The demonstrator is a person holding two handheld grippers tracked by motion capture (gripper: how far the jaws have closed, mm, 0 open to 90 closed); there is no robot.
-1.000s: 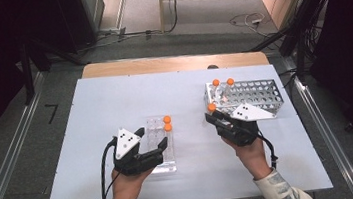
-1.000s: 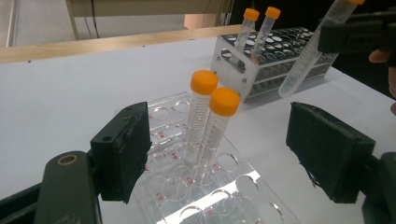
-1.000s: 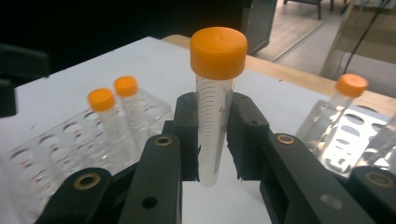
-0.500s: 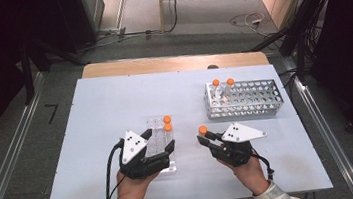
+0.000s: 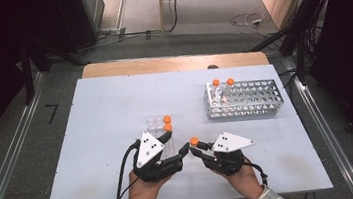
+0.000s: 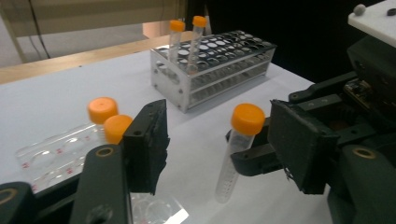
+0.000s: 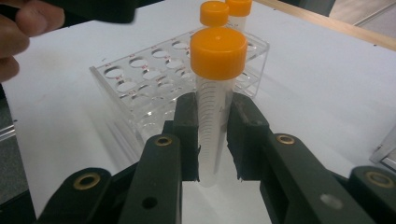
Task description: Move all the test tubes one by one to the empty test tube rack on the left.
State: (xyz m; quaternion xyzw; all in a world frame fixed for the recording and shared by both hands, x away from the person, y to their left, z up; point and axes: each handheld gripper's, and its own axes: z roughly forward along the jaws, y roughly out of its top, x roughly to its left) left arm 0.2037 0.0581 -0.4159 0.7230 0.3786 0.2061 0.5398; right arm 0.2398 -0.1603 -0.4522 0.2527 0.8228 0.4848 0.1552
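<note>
Holding one orange-capped tube (image 7: 215, 93) clamped upright in your right gripper (image 5: 201, 153) near the tabletop's front edge, you bring the half-open, empty left gripper (image 5: 181, 155), jaws just closing, beside it; two tubes stand in the clear rack (image 5: 156, 124), two remain in the metal rack (image 5: 245, 99).

We see a clear plastic tube (image 7: 212, 116) with an orange screw cap, printed with a fine scale, standing upright above the white worktop (image 5: 105, 112), just beside the clear rack (image 5: 160, 131) holding two similar tubes.

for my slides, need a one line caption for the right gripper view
Right hand-held gripper clamps an upright orange-capped tube in front of a clear plastic rack.
</note>
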